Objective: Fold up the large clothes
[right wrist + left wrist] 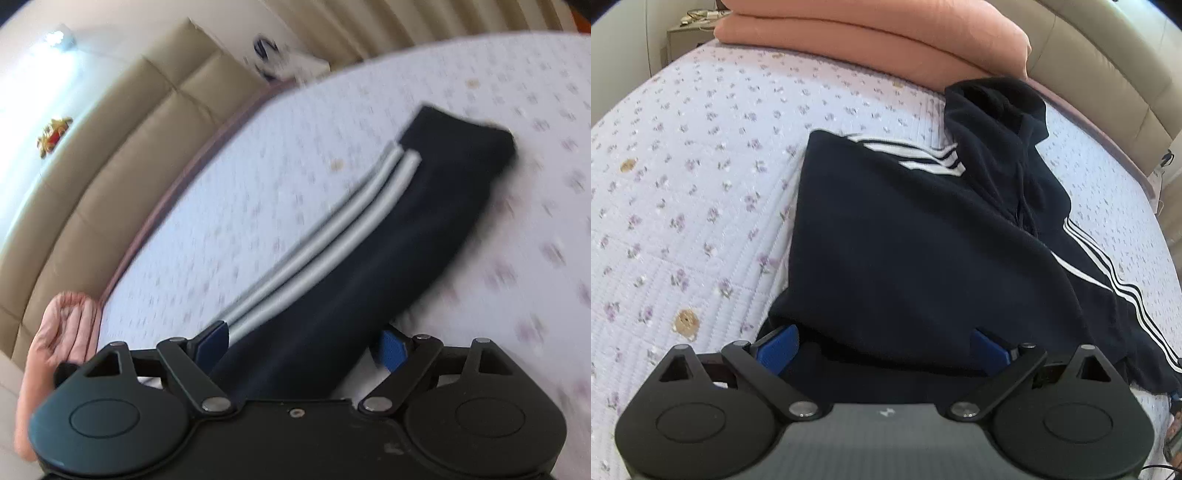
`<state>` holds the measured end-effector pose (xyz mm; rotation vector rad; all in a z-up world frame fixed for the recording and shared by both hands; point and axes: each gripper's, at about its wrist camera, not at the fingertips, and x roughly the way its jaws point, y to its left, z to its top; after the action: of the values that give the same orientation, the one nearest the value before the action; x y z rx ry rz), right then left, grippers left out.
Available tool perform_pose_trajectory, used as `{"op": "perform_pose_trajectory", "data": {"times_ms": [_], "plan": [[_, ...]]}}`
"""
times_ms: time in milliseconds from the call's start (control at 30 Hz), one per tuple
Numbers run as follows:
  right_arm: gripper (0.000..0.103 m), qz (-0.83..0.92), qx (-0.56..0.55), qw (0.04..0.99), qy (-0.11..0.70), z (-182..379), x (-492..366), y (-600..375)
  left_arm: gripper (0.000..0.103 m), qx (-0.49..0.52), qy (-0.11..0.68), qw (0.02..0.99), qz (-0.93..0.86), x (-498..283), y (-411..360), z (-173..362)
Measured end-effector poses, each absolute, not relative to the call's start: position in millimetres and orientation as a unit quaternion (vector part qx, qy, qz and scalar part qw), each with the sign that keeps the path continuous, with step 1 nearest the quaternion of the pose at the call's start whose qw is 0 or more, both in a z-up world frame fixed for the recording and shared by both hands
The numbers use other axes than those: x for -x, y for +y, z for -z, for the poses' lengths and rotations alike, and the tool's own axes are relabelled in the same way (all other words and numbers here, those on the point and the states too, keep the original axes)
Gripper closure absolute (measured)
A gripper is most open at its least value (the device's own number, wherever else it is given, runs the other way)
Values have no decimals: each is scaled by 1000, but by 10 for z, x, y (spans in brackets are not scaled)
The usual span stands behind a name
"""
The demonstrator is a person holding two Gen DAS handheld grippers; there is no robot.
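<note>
A dark navy hooded jacket [905, 229] with white stripes lies on the floral bedspread [683, 166], one side folded over the body, its hood toward the orange bedding. My left gripper [882, 343] stands wide open at the jacket's near hem, blue pads on either side of the cloth, which drapes over them. In the right wrist view the jacket's striped sleeve [369, 229] stretches away across the bed. My right gripper [303, 343] is open with the sleeve's near part lying between its blue pads. This view is motion-blurred.
A folded orange blanket [886, 40] lies at the far end of the bed. A beige padded headboard [1108, 74] runs along the right edge, also in the right wrist view [110, 147]. A pink cloth [62, 332] lies at the bed's edge. A nightstand [687, 37] stands far left.
</note>
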<state>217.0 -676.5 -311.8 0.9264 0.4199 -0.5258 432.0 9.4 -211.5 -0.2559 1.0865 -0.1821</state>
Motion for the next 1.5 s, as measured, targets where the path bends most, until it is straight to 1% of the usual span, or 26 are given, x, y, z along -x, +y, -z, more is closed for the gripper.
{"op": "perform_pose_trajectory", "data": {"times_ms": [67, 133, 200, 300, 567, 733, 800, 867, 933, 1033, 1100, 1167, 1200, 1233, 1300, 1367, 1400, 1433, 1467, 1500], "plan": [[26, 277, -423, 841, 191, 3127, -2287, -6830, 3, 123, 511, 847, 83, -4319, 120, 2071], [93, 313, -417, 830, 199, 3103, -2331, -6914, 3, 124, 504, 851, 81, -4307, 153, 2028], [93, 325, -429, 821, 191, 3055, -2349, -6959, 3, 126, 499, 854, 77, -4298, 191, 1989], [93, 319, -420, 837, 147, 2790, -2359, -6930, 3, 131, 491, 858, 77, -4269, 271, 1915], [93, 215, -391, 895, 20, 1609, -2660, -6517, 3, 136, 472, 867, 83, -4189, 387, 1763], [93, 92, -316, 944, -41, 812, -2963, -5635, 3, 146, 457, 873, 92, -4147, 472, 1683], [93, 24, -277, 959, -54, 616, -3104, -5102, 3, 148, 450, 876, 95, -4132, 513, 1658], [93, -40, -247, 967, -51, 542, -3236, -4579, 3, 150, 442, 879, 97, -4110, 568, 1631], [93, -96, -203, 974, -27, 611, -3384, -4006, 3, 150, 437, 881, 99, -4094, 632, 1619], [93, -165, -177, 968, 62, 1063, -3617, -3248, 3, 152, 435, 882, 96, -4065, 740, 1629], [93, -206, -179, 950, 154, 1544, -3746, -2851, 3, 155, 437, 881, 93, -4069, 814, 1669], [93, -204, -170, 929, 259, 2093, -3840, -2517, 3, 157, 448, 876, 90, -4096, 893, 1731], [93, -195, -186, 910, 316, 2368, -3891, -2432, 3, 159, 454, 873, 87, -4107, 928, 1757], [93, -192, -210, 893, 348, 2561, -3909, -2434, 3, 160, 457, 871, 84, -4110, 961, 1775], [93, -185, -255, 873, 372, 2766, -3900, -2487, 3, 160, 458, 871, 84, -4106, 1010, 1795], [72, -185, -267, 874, 362, 2713, -3849, -2509, 3, 159, 458, 871, 84, -4100, 1036, 1804], [45, -187, -266, 874, 362, 2689, -3919, -2554, 3, 159, 457, 871, 85, -4097, 1040, 1807], [21, -190, -264, 875, 358, 2630, -4008, -2526, 3, 159, 456, 871, 87, -4098, 1041, 1810], [20, -190, -266, 878, 351, 2621, -4051, -2490, 3, 161, 456, 871, 89, -4097, 1040, 1814], [22, -188, -272, 878, 347, 2628, -4069, -2512, 3, 163, 456, 870, 90, -4094, 1039, 1817]]}}
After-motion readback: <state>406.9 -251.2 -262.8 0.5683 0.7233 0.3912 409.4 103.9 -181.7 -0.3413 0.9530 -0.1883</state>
